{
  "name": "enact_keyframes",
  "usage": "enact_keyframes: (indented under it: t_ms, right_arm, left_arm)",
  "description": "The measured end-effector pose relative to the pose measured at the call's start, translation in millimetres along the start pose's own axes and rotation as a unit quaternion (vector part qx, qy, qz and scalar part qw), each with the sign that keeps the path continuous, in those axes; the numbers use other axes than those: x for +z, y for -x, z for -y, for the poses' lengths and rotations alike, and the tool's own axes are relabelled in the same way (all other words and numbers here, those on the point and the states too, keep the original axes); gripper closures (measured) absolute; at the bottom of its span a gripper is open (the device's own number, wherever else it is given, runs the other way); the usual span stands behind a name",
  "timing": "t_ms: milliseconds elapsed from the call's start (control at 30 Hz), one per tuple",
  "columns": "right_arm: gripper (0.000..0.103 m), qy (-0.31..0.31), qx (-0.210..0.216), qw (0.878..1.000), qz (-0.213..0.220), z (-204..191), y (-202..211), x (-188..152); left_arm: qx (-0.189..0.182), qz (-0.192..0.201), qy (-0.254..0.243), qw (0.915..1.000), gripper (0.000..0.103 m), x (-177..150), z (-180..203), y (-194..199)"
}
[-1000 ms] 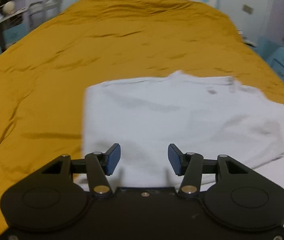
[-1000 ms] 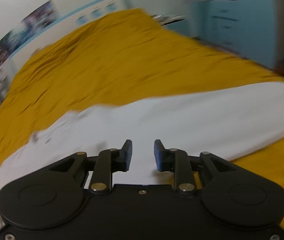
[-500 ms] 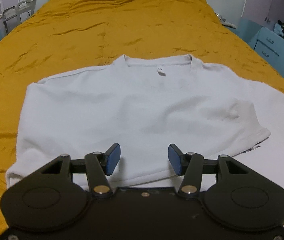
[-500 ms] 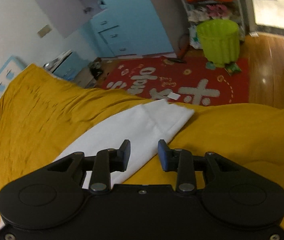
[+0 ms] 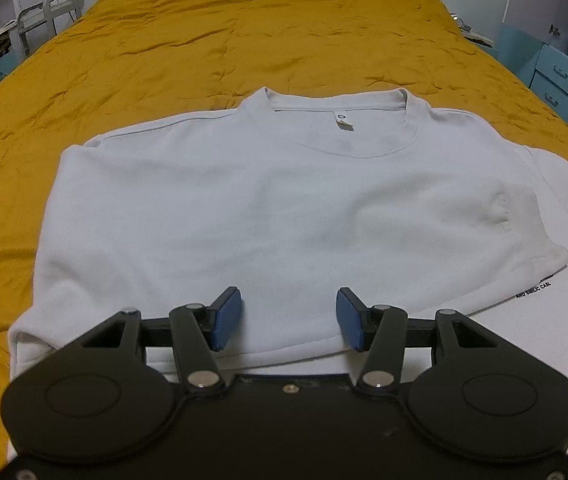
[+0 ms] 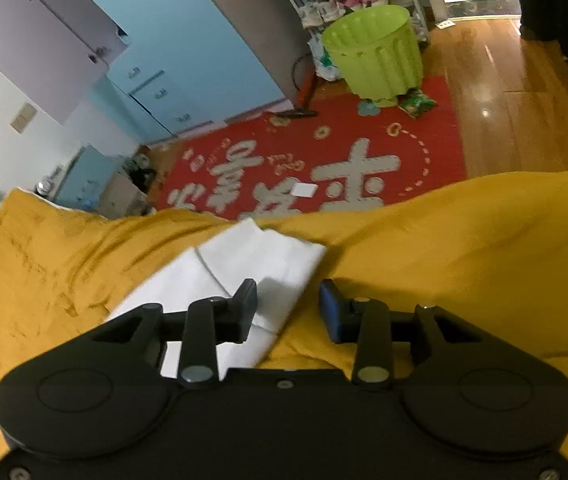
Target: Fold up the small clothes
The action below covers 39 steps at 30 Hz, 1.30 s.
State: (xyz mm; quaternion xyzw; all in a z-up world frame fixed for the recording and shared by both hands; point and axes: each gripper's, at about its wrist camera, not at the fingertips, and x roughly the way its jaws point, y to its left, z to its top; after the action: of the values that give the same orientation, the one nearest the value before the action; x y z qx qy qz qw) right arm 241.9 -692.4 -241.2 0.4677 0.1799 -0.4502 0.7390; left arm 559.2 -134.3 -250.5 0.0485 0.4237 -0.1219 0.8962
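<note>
**K:** Status check. Where's the garment?

**M:** White sweatshirt [image 5: 284, 208] lies flat on the mustard bedspread [image 5: 212, 40], collar [image 5: 340, 120] at the far side, tag visible inside the neck. Looks partly folded: one sleeve seems laid across the body on the right, cuff edge near the hem. Judgement only, the layers are hard to separate.

**K:** Left gripper?

**M:** Left gripper [image 5: 288, 318] hovers over the near hem, jaws spread wide, nothing between them. Centred on the body, probably lining up the next fold.

**K:** Right?

**M:** Right gripper [image 6: 288, 310] also spread and empty. It sits over the end of the other sleeve [image 6: 260, 260], which reaches out toward the edge of the bed. Left finger over the white fabric, right finger over bare bedspread, so the cuff edge falls inside the gap. Can't tell if the pads touch cloth.

**K:** Why there?

**M:** My read: straddling the cuff sets up a pinch, then carrying the sleeve inward across the body.

**K:** Risk?

**M:** Grabbing bedspread along with the cuff. Red rug [image 6: 324, 168] and green bin [image 6: 376, 52] are on the floor beyond, irrelevant.
</note>
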Motion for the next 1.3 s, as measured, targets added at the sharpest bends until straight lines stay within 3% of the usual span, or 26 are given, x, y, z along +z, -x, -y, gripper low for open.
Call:
enact_keyframes:
  t_ms: [33, 67, 100, 200, 300, 500, 667, 833, 1067, 1300]
  right_arm:
    - [0.066, 0.000, 0.008, 1.000, 0.001, -0.8, -0.7, -0.3]
    - [0.074, 0.002, 0.009, 1.000, 0.003, -2.7, -1.2, 0.2]
    - [0.097, 0.014, 0.008, 1.000, 0.011, -6.9, -1.2, -0.4]
    - [0.096, 0.070, -0.007, 0.997, 0.038, -25.3, 7.5, -4.4]
    - [0.096, 0.108, 0.005, 0.992, 0.068, -46.2, 25.7, -6.7]
    - [0.096, 0.141, 0.077, 0.982, 0.097, -90.3, 74.3, -10.5]
    - [0.097, 0.166, 0.158, 0.969, 0.097, -136.0, 118.8, -35.9]
    - [0.097, 0.208, 0.262, 0.940, 0.075, -193.6, 167.4, -92.4]
    - [0.097, 0.258, 0.402, 0.878, -0.003, -271.5, 223.1, -210.3]
    - [0.097, 0.301, 0.469, 0.823, -0.114, -321.9, 235.9, -337.3]
  left_arm:
    - [0.000, 0.001, 0.000, 1.0000, 0.050, 0.4, 0.0, 0.0]
    - [0.001, 0.003, 0.001, 1.0000, 0.050, 1.1, 0.1, 0.2]
    - [0.001, 0.005, 0.001, 1.0000, 0.050, 1.8, 0.2, 0.8]
    - [0.001, 0.011, 0.001, 0.9999, 0.050, 4.1, -1.8, 4.8]
    - [0.000, 0.017, 0.003, 0.9999, 0.050, 8.4, -4.4, 9.4]
    - [-0.005, 0.027, 0.015, 0.9995, 0.050, 11.5, -14.7, 20.1]
    - [-0.004, 0.029, 0.021, 0.9993, 0.050, 10.5, -23.5, 26.0]
    - [-0.002, 0.031, 0.033, 0.9990, 0.050, 7.8, -40.2, 31.5]
    - [0.003, 0.032, 0.051, 0.9982, 0.050, 0.1, -76.7, 39.2]
    - [0.015, 0.035, 0.079, 0.9962, 0.050, -9.9, -123.4, 50.0]
